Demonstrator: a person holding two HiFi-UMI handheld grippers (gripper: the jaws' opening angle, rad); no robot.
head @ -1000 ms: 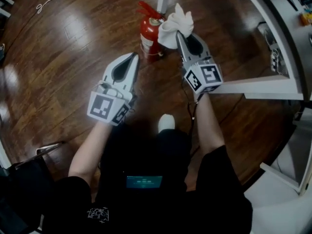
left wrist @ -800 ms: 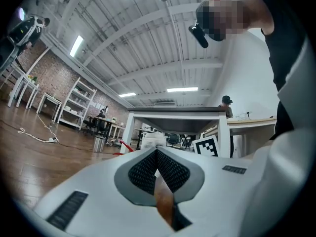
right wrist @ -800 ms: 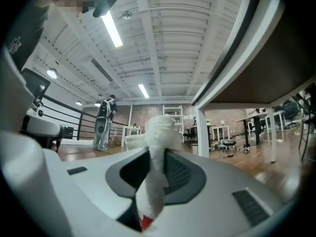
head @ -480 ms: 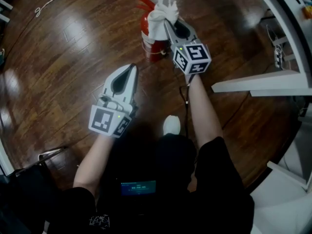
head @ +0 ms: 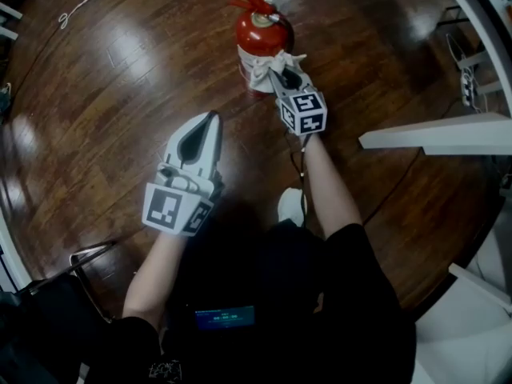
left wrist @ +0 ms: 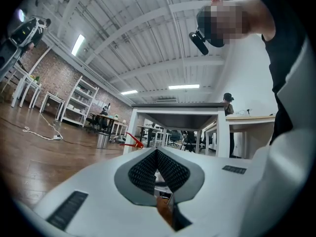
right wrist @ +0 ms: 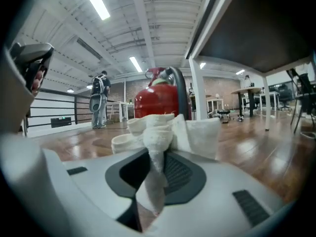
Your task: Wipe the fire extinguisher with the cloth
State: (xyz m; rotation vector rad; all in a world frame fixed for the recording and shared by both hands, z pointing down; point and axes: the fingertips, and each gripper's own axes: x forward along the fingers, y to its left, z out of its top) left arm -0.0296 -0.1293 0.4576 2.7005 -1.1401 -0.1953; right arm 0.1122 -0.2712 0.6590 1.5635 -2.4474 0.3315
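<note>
R gripper [head: 280, 72] clamps cloth [head: 262, 69] by fire extinguisher [head: 261, 32], 12 o'clock on floor [head: 120, 70].
Press cloth flat, stroke round body w/ steady grip; L gripper [head: 211, 120], jaws together & empty, waits at 7.

Reaching forward with right gripper [head: 278, 72], jaws clamped on cloth [head: 261, 67] right at the fire extinguisher [head: 260, 32]; holding left gripper [head: 212, 118] well short of it, jaws together, empty.
</note>
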